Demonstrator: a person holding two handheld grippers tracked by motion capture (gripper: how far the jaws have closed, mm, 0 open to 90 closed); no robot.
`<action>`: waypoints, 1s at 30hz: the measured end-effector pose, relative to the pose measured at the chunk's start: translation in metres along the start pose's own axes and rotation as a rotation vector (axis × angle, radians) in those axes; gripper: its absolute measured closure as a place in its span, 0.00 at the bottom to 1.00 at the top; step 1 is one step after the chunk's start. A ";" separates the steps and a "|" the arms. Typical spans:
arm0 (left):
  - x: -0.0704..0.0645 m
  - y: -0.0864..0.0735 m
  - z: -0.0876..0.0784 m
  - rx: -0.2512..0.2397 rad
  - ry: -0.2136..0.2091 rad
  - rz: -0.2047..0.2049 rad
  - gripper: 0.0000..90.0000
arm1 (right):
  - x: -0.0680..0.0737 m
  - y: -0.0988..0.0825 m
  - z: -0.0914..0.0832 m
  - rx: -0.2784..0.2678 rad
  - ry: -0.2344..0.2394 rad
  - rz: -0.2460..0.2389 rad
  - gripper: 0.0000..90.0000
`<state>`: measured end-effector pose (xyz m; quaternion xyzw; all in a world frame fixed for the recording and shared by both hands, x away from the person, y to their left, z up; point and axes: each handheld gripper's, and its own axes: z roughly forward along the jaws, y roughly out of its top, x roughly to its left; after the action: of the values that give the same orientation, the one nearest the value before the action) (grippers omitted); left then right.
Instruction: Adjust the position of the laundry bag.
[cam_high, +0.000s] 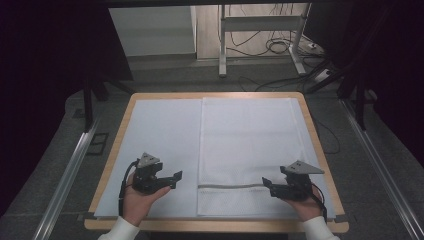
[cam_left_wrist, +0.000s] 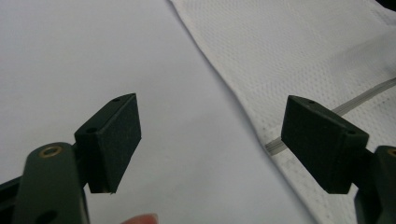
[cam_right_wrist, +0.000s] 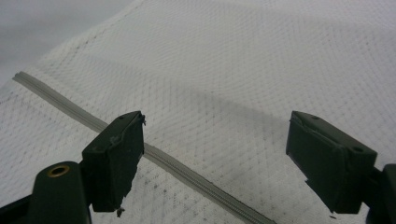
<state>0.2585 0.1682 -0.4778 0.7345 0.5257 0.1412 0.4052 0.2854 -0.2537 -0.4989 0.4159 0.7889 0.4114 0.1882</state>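
Observation:
A white mesh laundry bag (cam_high: 247, 150) lies flat on the right half of the table, with a grey zipper (cam_high: 230, 186) running across it near the front edge. My left gripper (cam_high: 175, 179) is held open just left of the bag, over the pale sheet, nothing between its jaws. In the left gripper view the left gripper (cam_left_wrist: 212, 140) faces the bag's edge (cam_left_wrist: 243, 107) and the zipper end (cam_left_wrist: 275, 146). My right gripper (cam_high: 266, 186) is open at the zipper's right end. In the right gripper view the right gripper (cam_right_wrist: 215, 154) hangs over the mesh bag (cam_right_wrist: 243, 70) and its zipper (cam_right_wrist: 187, 175).
A pale sheet (cam_high: 160, 135) covers the wooden table (cam_high: 215, 95). Beyond the far edge are a metal desk frame (cam_high: 222, 45) and loose cables (cam_high: 280, 47) on the floor. Aluminium rails (cam_high: 65, 175) run along both sides.

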 end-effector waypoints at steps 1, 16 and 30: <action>-0.003 0.002 0.003 0.003 -0.005 0.003 0.22 | 0.000 0.000 0.000 -0.001 0.000 -0.007 0.21; -0.012 0.014 0.033 0.051 -0.067 -0.016 0.21 | -0.003 0.001 -0.002 -0.019 -0.007 -0.003 0.21; -0.022 0.019 0.055 0.146 -0.134 -0.014 0.23 | -0.003 0.003 -0.002 -0.029 -0.015 0.006 0.21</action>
<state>0.2969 0.1215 -0.4936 0.7662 0.5115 0.0502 0.3856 0.2871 -0.2563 -0.4955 0.4185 0.7802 0.4201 0.1991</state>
